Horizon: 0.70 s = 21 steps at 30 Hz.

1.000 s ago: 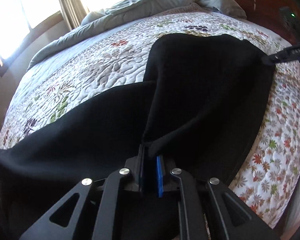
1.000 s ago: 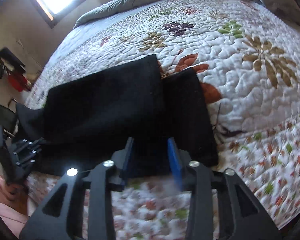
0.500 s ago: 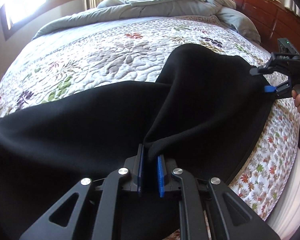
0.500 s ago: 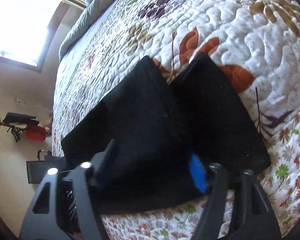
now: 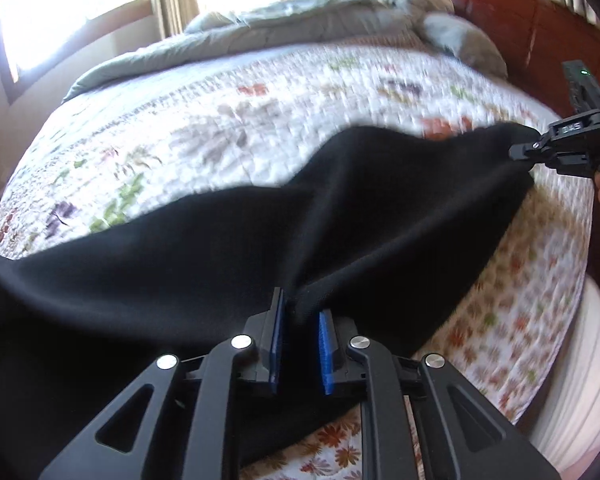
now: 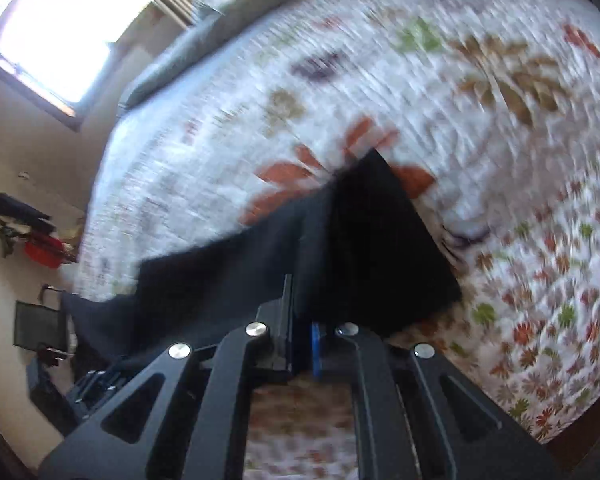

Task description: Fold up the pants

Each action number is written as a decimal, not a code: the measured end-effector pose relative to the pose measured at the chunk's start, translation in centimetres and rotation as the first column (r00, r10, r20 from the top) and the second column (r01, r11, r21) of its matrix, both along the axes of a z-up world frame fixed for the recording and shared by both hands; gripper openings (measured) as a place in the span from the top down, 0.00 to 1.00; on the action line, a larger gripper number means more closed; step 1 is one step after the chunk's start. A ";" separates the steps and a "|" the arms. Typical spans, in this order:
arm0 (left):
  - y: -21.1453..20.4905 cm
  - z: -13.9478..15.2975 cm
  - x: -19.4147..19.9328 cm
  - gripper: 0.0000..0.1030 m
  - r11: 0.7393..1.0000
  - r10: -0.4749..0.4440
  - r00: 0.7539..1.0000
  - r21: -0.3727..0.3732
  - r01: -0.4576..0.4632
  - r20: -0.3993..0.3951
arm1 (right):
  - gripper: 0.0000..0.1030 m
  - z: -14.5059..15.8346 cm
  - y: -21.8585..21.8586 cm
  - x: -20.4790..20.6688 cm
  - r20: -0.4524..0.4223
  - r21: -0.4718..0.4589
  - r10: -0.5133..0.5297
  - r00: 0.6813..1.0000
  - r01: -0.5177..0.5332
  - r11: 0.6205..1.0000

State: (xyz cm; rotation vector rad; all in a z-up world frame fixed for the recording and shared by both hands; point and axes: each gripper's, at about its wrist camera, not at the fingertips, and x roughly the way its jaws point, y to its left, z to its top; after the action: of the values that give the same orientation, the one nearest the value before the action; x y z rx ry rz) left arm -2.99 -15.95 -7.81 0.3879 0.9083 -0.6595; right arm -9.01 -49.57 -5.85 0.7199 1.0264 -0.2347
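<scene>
On the quilted bed [image 5: 204,128] lie the black pants [image 5: 380,216], partly raised — the left tool [image 5: 300,320] pinches a bunch of cloth between narrow blue pads, and the right tool [image 6: 302,320] is closed on another edge (seen at far right of the left view too). My judgement: folding has barely begun; both ends are gripped, no neat fold yet made. Motion blur smears both views, and the pants' left part runs out of frame — waistband and legs are indistinguishable.

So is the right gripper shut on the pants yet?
Yes. The right gripper is shut on the black pants; cloth runs between its pads.
</scene>
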 end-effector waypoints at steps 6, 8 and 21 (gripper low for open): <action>-1.2 -1.8 -1.0 0.85 0.998 -0.013 0.999 0.054 0.011 0.040 | 0.74 -1.3 0.9 -1.2 -0.066 -0.077 -0.030 0.997 0.025 0.997; -1.0 -1.8 -0.5 0.84 0.999 0.003 1.000 0.036 -0.003 0.017 | 0.63 0.3 1.7 -1.8 -0.075 -0.170 -0.056 0.996 0.043 0.985; -0.5 -1.7 0.0 0.82 0.999 0.041 0.999 -0.009 -0.041 -0.030 | 0.58 0.6 14.1 3.5 -0.060 -0.085 0.249 0.967 -0.254 0.964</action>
State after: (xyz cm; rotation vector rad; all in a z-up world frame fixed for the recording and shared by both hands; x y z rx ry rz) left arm -3.01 -16.41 -9.46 0.3510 0.9388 -0.6331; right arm -5.55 -35.42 -5.20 0.4963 1.1351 -0.0785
